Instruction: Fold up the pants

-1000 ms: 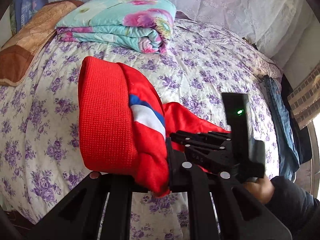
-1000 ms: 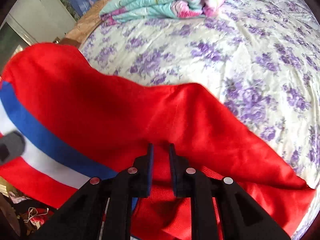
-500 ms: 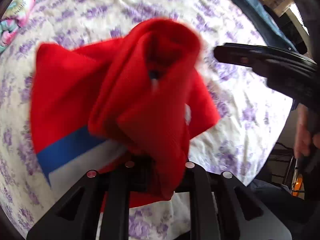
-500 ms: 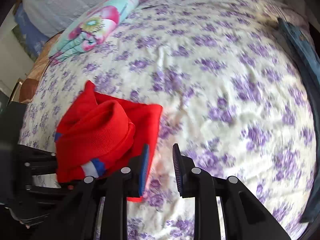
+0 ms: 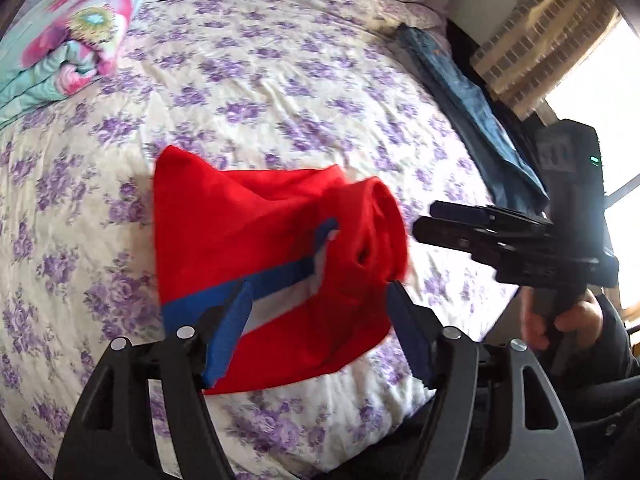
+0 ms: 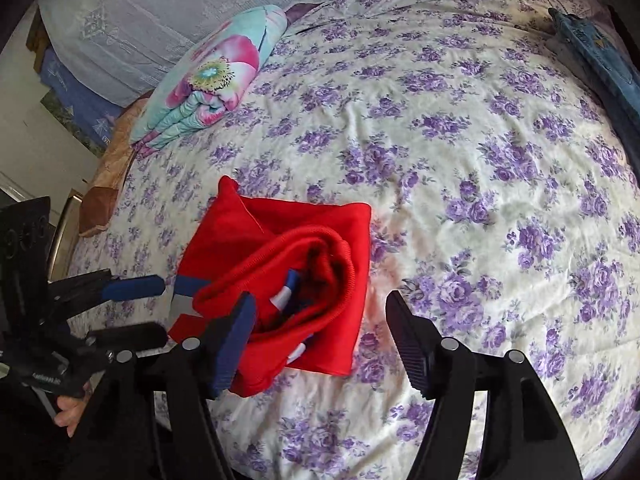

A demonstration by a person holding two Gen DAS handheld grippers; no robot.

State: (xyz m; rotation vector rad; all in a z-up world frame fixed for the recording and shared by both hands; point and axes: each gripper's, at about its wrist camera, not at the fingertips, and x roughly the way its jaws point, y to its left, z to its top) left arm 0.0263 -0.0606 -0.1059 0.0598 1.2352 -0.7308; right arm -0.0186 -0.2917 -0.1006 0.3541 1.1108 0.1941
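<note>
The red pants (image 5: 256, 240) with a blue and white stripe lie in a folded bundle on the floral bedsheet (image 5: 280, 80) near the front edge; they also show in the right wrist view (image 6: 296, 264). My left gripper (image 5: 320, 320) is open, its fingers apart above the bundle and holding nothing. My right gripper (image 6: 320, 328) is open and empty just in front of the bundle. The right gripper also shows at the right of the left wrist view (image 5: 480, 232), and the left gripper at the left of the right wrist view (image 6: 136, 308).
A folded floral quilt (image 6: 216, 80) lies at the head of the bed beside a brown pillow (image 6: 108, 184). Blue jeans (image 5: 468, 112) lie along the bed's far right edge. A window is beyond it.
Both grippers have opened and let go of the pants. The bundle has dropped onto the sheet, and both grippers have drawn back from it.
</note>
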